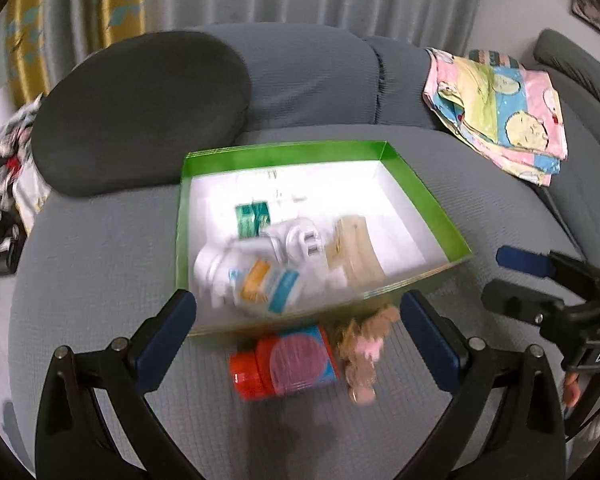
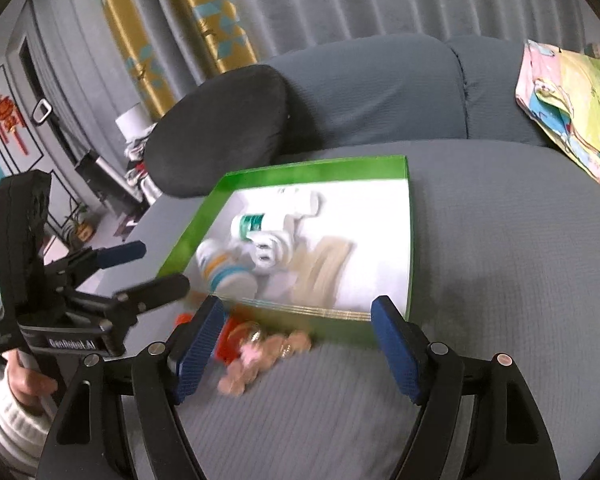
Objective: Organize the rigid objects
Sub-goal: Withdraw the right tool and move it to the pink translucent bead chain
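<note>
We see one green-walled cardboard box [image 1: 424,196] with a white floor sitting on a grey sofa seat [image 1: 100,264], at the centre of both wrist views. Inside it we count five things, all blurred: one green-labelled white bottle [image 2: 256,222] toward the far end, one white bottle with an orange and blue label [image 1: 256,280] at the near left, one white plug adapter [image 1: 300,242] in the middle touching that bottle, one pale wooden piece [image 1: 350,248] at the adapter's 3 o'clock, and one white tube [image 2: 300,202] touching the green-labelled bottle.

Outside the box, against its near wall, lie two more things on the seat: one red-capped jar with a pink and blue face [image 1: 288,362] and, touching it at its 3 o'clock, one brown teddy-bear toy in a pink outfit [image 1: 364,354].

The left gripper [image 1: 298,338] has its two blue-padded fingers spread wide with nothing pinched; the jar and bear lie below the gap. The right gripper [image 2: 300,346] likewise stands spread and empty, the bear at its 9 o'clock side.

One dark round cushion [image 1: 140,108] leans at the box's 10 o'clock, and one folded cartoon-print cloth [image 1: 500,108] lies at its 2 o'clock.
</note>
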